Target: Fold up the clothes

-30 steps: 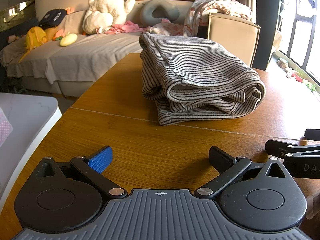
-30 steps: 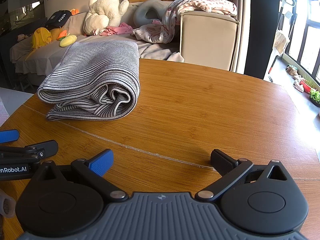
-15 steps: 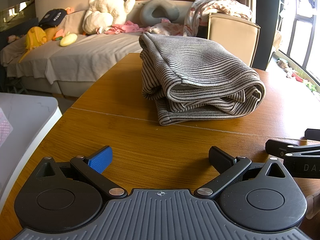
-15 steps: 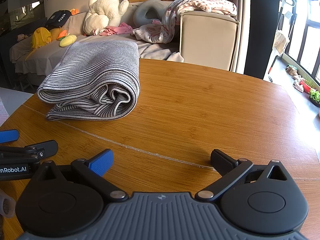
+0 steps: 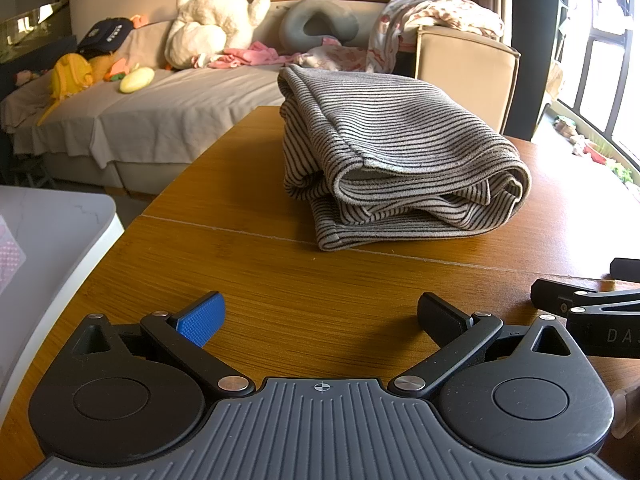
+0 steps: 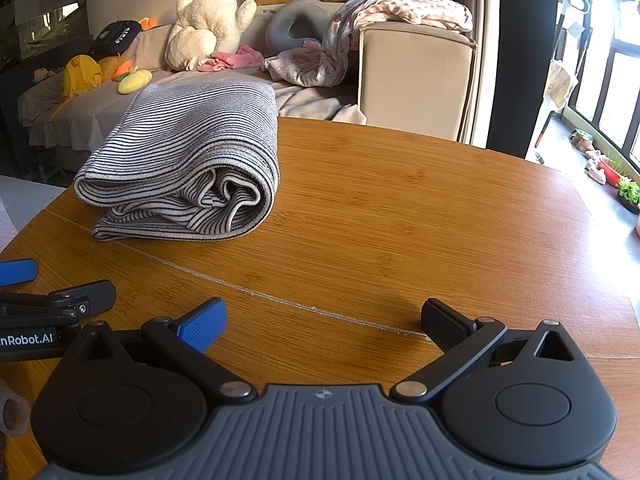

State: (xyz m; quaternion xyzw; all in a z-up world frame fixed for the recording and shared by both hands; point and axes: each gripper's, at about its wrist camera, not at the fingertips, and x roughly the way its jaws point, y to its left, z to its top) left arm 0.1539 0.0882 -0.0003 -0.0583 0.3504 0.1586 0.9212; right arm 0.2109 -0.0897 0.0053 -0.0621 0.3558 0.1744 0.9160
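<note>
Change: nothing has moved since the earlier frames.
Left hand-held gripper [image 5: 320, 312]: fingers spread wide, holding nothing.
Right hand-held gripper [image 6: 324, 318]: likewise wide, holding nothing.
Striped garment [image 5: 392, 152]: folded, on table [image 5: 260, 280], well beyond both.

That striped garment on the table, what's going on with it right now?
Nothing is handling it at this moment. The striped garment lies folded into a thick bundle on the wooden table. The left gripper and right gripper both sit open and empty near the table's front edge, side by side, apart from the cloth. The fold looks finished, though the layers at the near end are a bit bunched.
</note>
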